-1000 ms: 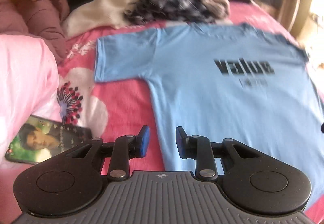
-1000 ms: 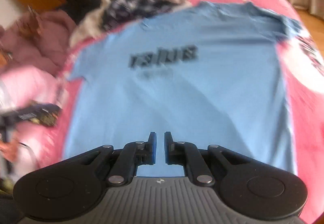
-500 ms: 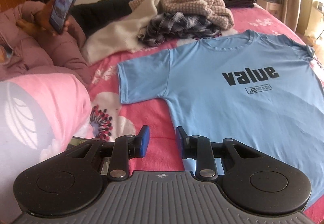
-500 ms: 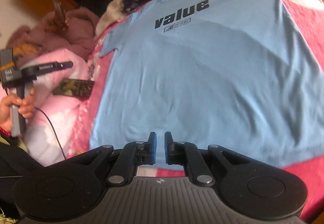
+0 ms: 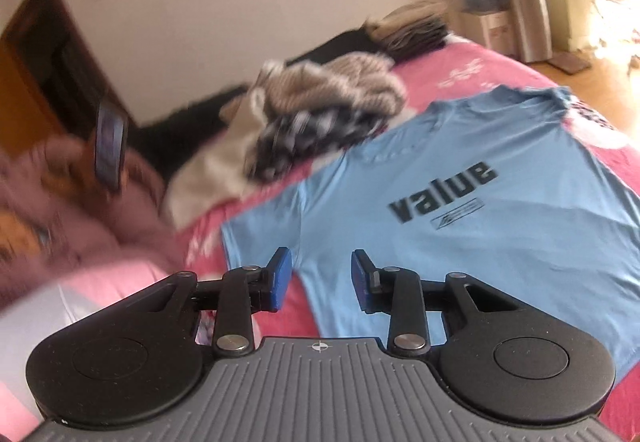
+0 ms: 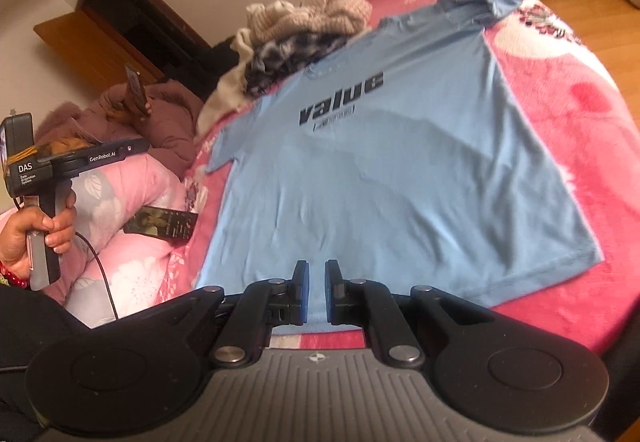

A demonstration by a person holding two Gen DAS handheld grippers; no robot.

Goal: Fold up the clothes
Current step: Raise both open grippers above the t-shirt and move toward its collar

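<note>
Shirt [image 6: 400, 170] lies flat, unfolded, beyond your jaws; left gripper [image 5: 320, 280] is opening, empty, right gripper [image 6: 316, 292] nearly clenched, empty. Grasp a sleeve next.

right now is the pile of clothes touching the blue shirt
Touching. The right wrist view shows the pile of clothes lying against the blue shirt near its collar, its checked piece overlapping the shirt's edge with no pink bedcover between them.
</note>
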